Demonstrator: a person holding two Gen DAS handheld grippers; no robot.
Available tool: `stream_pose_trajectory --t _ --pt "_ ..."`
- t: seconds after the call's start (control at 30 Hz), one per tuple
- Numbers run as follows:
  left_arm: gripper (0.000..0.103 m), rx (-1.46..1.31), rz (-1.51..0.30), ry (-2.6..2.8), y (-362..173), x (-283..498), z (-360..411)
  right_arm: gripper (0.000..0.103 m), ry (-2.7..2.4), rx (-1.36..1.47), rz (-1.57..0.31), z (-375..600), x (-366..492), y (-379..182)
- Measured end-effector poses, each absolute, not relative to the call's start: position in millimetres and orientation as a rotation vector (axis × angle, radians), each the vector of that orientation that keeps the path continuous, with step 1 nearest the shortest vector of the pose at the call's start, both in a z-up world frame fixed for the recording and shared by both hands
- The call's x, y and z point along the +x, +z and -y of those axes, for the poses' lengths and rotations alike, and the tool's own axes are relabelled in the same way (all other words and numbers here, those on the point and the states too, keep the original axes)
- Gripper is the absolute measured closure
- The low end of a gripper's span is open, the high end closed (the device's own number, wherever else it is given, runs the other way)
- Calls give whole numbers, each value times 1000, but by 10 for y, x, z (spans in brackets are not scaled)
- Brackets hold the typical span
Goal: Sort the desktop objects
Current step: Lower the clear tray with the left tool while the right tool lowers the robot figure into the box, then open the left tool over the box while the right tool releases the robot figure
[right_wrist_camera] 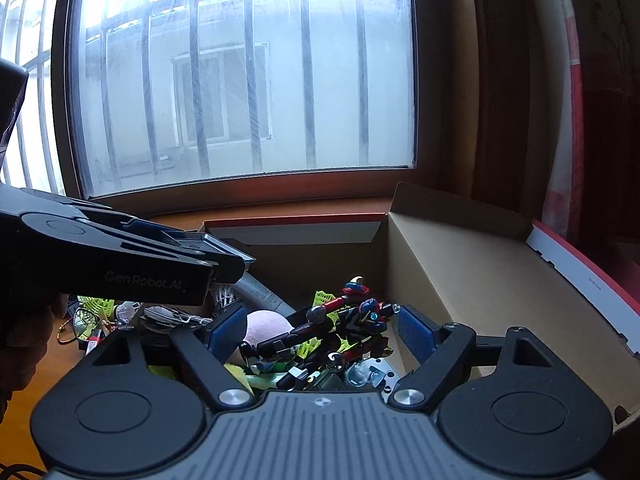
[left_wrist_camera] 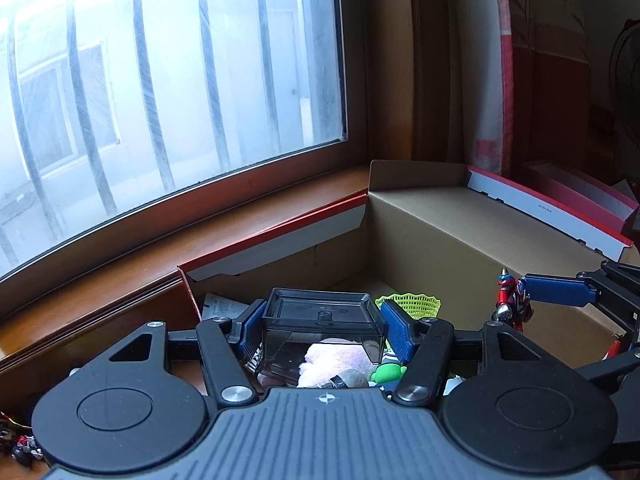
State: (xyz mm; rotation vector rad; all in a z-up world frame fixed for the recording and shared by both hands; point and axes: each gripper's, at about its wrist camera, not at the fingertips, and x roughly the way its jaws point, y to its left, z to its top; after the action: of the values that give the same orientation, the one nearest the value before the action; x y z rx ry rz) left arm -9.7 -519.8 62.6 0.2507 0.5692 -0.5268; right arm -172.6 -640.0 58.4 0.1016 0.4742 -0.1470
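Observation:
My left gripper [left_wrist_camera: 324, 330] is shut on a small clear smoky plastic box [left_wrist_camera: 324, 316], with its blue pads pressing on both sides. It hangs over the near left part of an open cardboard box [left_wrist_camera: 440, 232]. In the right wrist view my right gripper [right_wrist_camera: 320, 332] is shut wide on a red-and-blue robot figure [right_wrist_camera: 352, 326] that lies lengthwise between the pads. That figure [left_wrist_camera: 512, 300] also shows at the right gripper's upper finger [left_wrist_camera: 560, 290]. The left gripper [right_wrist_camera: 216, 254] reaches in from the left with the clear box [right_wrist_camera: 210, 240].
The cardboard box [right_wrist_camera: 460, 280] holds a pink plush [right_wrist_camera: 264, 324], a yellow-green mesh basket [left_wrist_camera: 416, 304], a green toy [left_wrist_camera: 386, 374] and several other small items. Glasses [right_wrist_camera: 76, 328] lie on the desk at its left. A wooden windowsill [left_wrist_camera: 200, 220] and barred window stand behind.

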Motion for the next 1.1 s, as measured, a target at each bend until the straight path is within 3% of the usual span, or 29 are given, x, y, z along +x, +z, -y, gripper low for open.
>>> stream_pose_trajectory --t 1.1 --pt "41 252 -587 -587 536 -25 5235 19 -191 130 -504 6432 -1589 506"
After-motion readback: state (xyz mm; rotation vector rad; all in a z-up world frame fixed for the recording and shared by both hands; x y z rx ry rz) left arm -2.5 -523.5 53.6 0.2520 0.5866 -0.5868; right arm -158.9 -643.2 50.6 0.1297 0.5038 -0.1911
